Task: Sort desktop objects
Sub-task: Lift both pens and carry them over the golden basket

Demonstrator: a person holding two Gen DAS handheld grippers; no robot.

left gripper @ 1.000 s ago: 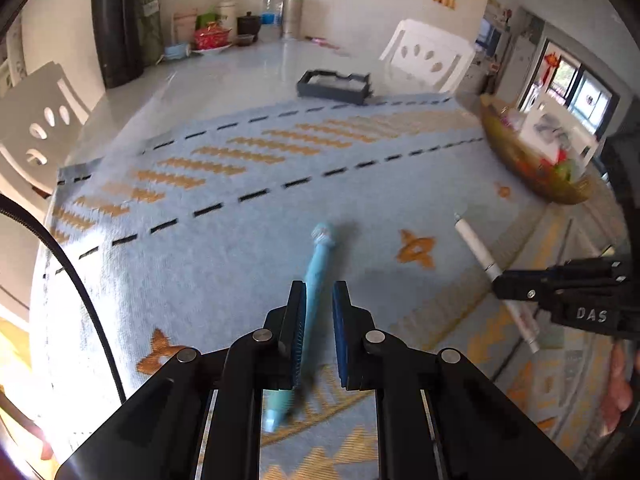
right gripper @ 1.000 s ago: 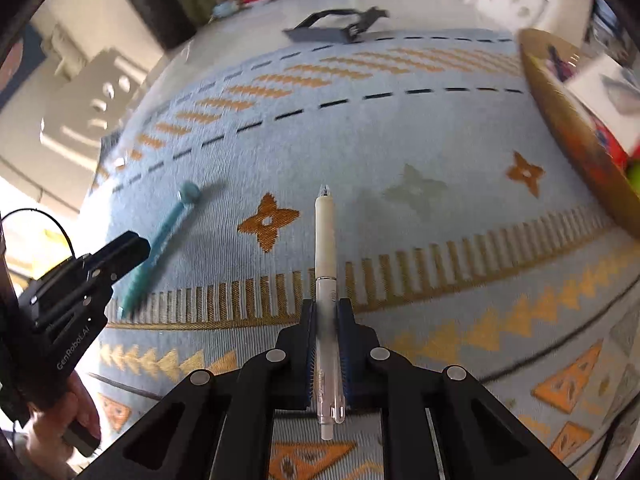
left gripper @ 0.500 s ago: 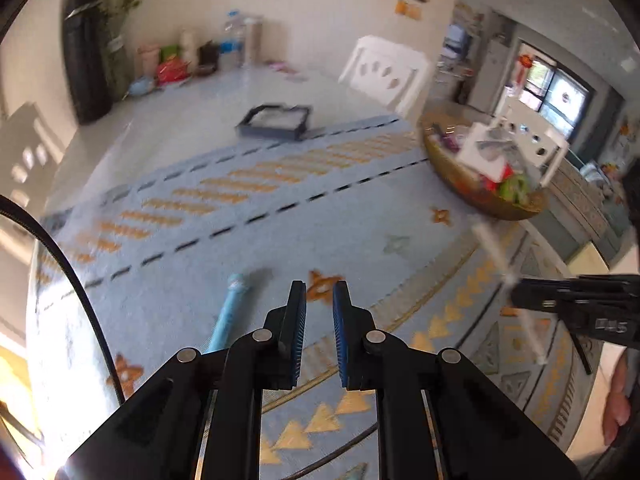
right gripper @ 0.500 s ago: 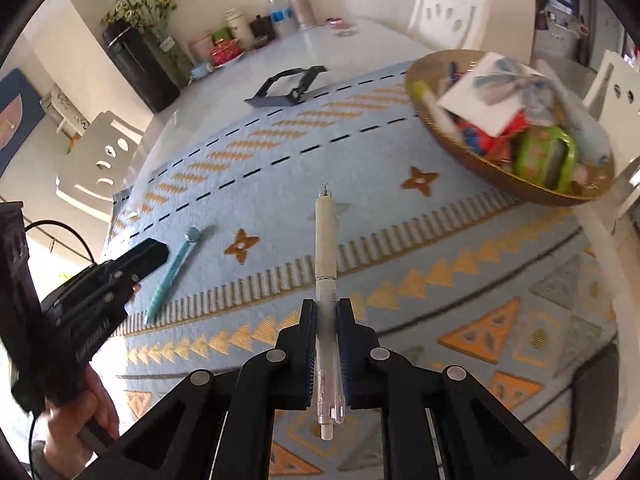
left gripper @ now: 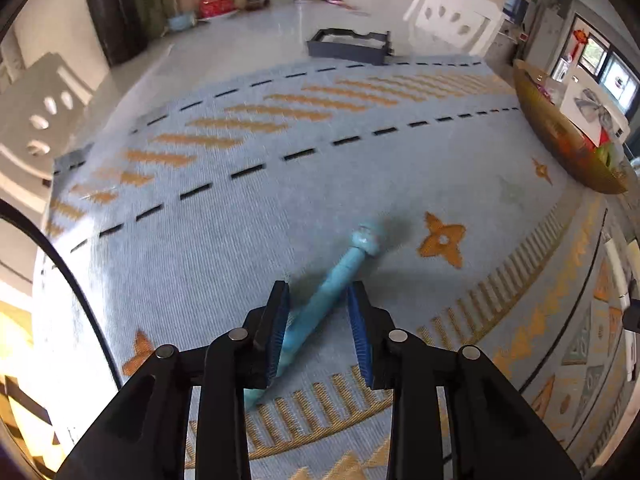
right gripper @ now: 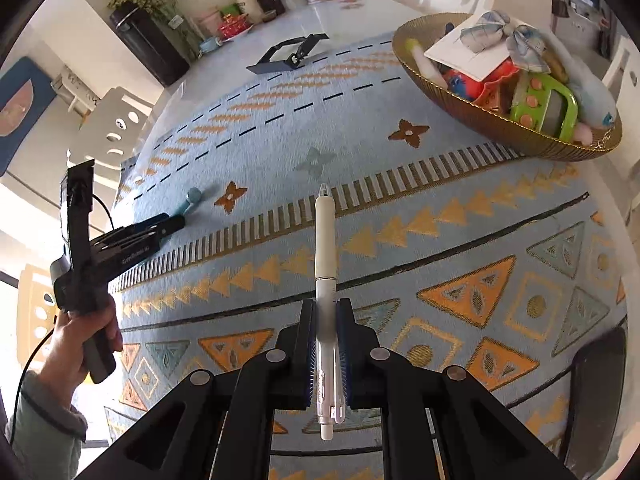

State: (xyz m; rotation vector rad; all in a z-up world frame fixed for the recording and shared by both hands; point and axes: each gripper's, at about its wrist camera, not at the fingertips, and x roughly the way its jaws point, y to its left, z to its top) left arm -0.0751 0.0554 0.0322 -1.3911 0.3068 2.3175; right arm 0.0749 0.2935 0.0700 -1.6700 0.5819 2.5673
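A: How is the step in hand best done?

B: The left gripper (left gripper: 320, 322) is set low over the patterned cloth (left gripper: 240, 208), its jaws opening, with the blue pen (left gripper: 320, 312) lying slantwise between the pads and not pressed by them. A better grip is likely if the jaws are squared to the barrel before being closed, since the pen crosses the gap at an angle; the barrel should be caught near its middle, clear of the knobbed cap.

A: And the other side?

B: The white pen (right gripper: 326, 264) is clamped lengthwise in the right gripper (right gripper: 326, 344), which is closed narrowly on it and held above the cloth. It is probably meant for a container.

A: Which containers are seen?

B: A woven basket (right gripper: 480, 120) is placed at the cloth's far right edge; a white card, a blue-grey bow, a green and an orange toy, and a pale stick-like item are heaped in it. A dark tray (left gripper: 348, 46) is set at the cloth's far edge; whatever is in it cannot be made out. Which of the two is meant for pens cannot be told.
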